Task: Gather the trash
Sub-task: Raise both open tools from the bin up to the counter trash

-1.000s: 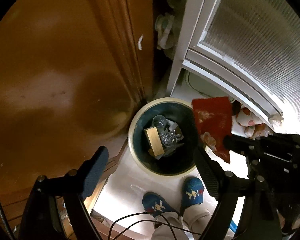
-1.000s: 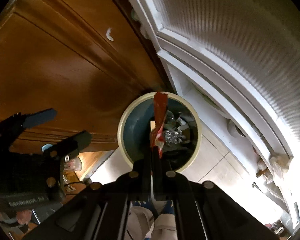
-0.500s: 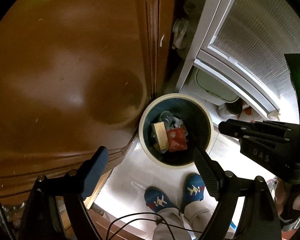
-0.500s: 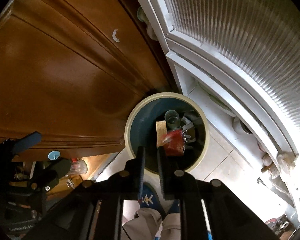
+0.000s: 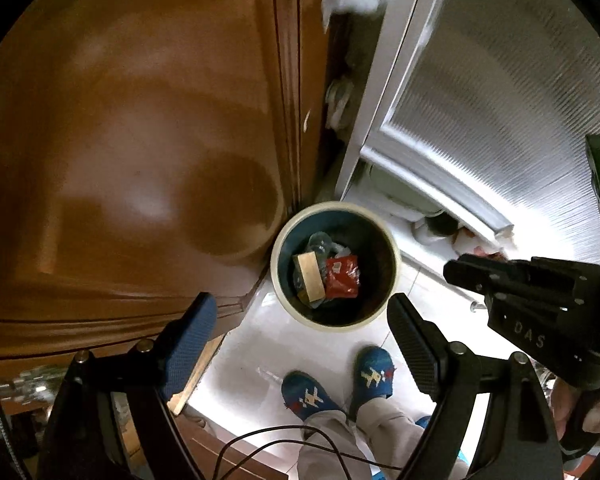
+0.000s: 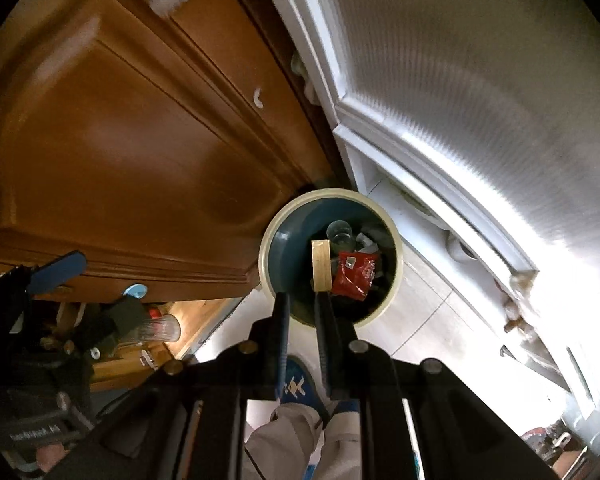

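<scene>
A round trash bin with a cream rim and dark blue inside stands on the floor; it also shows in the right wrist view. In it lie a red wrapper, a tan wooden block and clear plastic trash. My left gripper is open and empty, high above the bin. My right gripper is slightly open and empty, also above the bin; its body shows in the left wrist view.
A brown wooden cabinet door stands left of the bin. A white ribbed-glass door is on the right. The person's blue slippers stand on the white tile floor just before the bin. A glass jar sits low at the left.
The right gripper let go of the red wrapper, which dropped into the bin. Its jaws have parted a little. Both grippers have risen away from the bin.
</scene>
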The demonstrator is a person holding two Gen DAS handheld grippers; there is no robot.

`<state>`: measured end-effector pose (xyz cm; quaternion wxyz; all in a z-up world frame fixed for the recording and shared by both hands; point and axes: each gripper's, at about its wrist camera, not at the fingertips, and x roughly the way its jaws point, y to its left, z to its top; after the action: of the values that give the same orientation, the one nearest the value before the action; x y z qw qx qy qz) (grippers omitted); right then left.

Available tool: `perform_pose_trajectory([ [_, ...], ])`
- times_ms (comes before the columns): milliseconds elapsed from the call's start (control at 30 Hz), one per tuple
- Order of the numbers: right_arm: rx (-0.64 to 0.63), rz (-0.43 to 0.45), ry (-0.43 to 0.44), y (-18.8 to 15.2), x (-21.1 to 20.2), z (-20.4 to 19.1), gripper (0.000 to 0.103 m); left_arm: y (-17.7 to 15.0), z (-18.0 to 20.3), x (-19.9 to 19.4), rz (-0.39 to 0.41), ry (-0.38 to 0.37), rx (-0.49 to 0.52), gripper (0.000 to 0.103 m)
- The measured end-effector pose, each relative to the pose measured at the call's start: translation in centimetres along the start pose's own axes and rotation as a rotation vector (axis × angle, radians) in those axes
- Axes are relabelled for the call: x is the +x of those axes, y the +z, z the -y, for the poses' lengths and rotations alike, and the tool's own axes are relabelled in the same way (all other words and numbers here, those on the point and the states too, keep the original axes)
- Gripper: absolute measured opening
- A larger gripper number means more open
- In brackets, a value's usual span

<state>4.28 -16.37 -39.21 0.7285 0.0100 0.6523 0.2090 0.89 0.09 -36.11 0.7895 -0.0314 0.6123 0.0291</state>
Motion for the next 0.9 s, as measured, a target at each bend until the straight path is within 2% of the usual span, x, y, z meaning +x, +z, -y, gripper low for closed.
perform_pose_trajectory([
  [200, -0.013, 0.061, -0.011, -0.3, -7.4, -1.6, 0.013, 1.2, 1.1, -7.0, 0.051, -0.054, 0.023, 0.086],
  [433, -0.001, 0.173, -0.027, -0.3, -16.5, -3.6, 0.013, 2.9, 1.6, -15.6, 0.143, -0.117, 0.07, 0.087],
  [567, 0.005, 0.253, -0.047, -0.3, -21.3, -4.6, 0.014, 3.9, 1.6, -20.3, 0.212, -0.149, 0.113, 0.094],
  [767, 0.009, 0.389, -0.085, -0.1, -26.6, -6.3, 0.022, 5.4, 1.2, -25.3, 0.308, -0.172, 0.161, 0.094],
  [900, 0.028, 0.478, -0.113, 0.3, -29.9, -7.3, 0.023, 6.8, 0.9, -28.5, 0.364, -0.198, 0.188, 0.098],
])
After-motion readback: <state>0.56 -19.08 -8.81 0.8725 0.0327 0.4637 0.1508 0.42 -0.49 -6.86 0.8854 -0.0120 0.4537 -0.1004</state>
